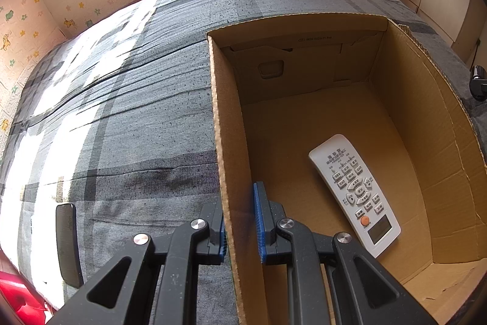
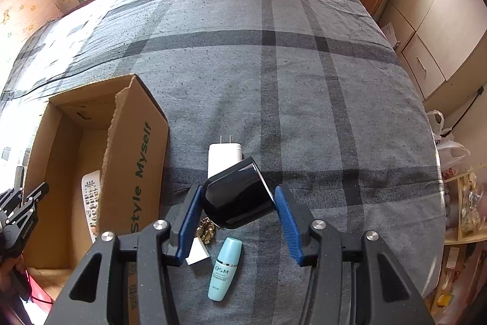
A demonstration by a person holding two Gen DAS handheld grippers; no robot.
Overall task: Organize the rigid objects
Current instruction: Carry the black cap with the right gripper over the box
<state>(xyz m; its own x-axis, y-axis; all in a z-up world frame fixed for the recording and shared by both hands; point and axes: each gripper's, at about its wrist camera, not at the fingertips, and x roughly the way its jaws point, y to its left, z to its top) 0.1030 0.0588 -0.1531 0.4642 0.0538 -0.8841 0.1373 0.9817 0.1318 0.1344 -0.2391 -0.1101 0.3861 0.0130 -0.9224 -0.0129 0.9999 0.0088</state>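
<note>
Pads of the right gripper (image 2: 237, 221) pinch a glossy black cup (image 2: 236, 197), tilted, off the bedspread (image 2: 304, 81), just right of the cardboard box (image 2: 149, 148). Grip sits on curved slick sides w/ little contact, so the cup could twist or slip out en route to the box (likely next stop) and land on the charger (image 2: 223, 156) or blue bottle (image 2: 225, 268) below. Left gripper (image 1: 240, 227) is clamped on the box's left wall; if it lets go, box may slide. Remote (image 1: 354, 192) lies inside the box already.
</note>
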